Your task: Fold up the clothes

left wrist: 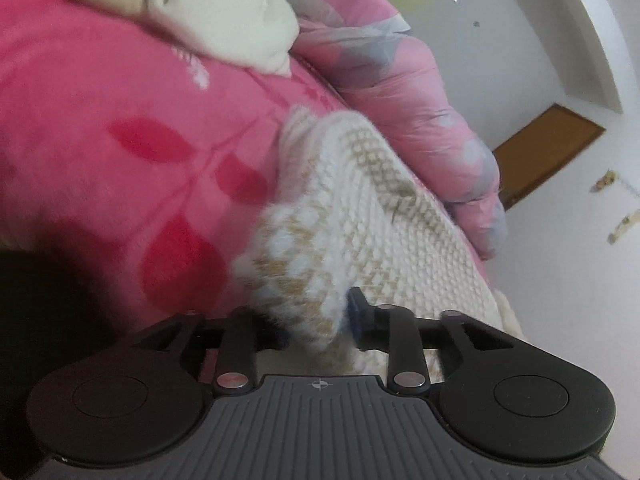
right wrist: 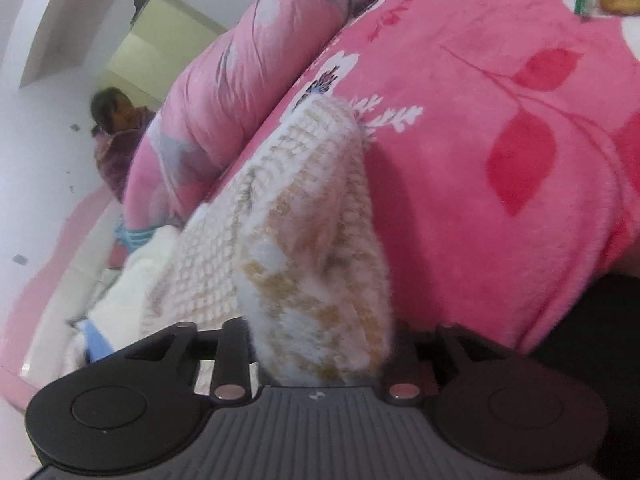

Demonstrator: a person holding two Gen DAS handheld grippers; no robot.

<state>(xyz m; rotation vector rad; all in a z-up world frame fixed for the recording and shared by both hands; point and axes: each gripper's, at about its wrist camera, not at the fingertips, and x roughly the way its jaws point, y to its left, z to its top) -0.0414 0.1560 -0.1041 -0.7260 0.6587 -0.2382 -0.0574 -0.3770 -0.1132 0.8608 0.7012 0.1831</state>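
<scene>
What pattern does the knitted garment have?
White knitted garment with tan checks; clearest in the left wrist view.

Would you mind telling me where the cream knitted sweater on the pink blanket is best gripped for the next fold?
Grip the knitted sweater at its thick patterned hem, one corner per gripper, coming in low from the near edge. The hem is bunched into a firm ridge there, and both the left gripper and right gripper already have it between their fingers over the pink blanket.

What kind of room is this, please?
Most likely a bedroom. A pink fleece blanket with a red leaf print covers a wide soft surface, a rolled pink quilt lies along its edge, and a white and beige knitted garment lies on the blanket.
</scene>
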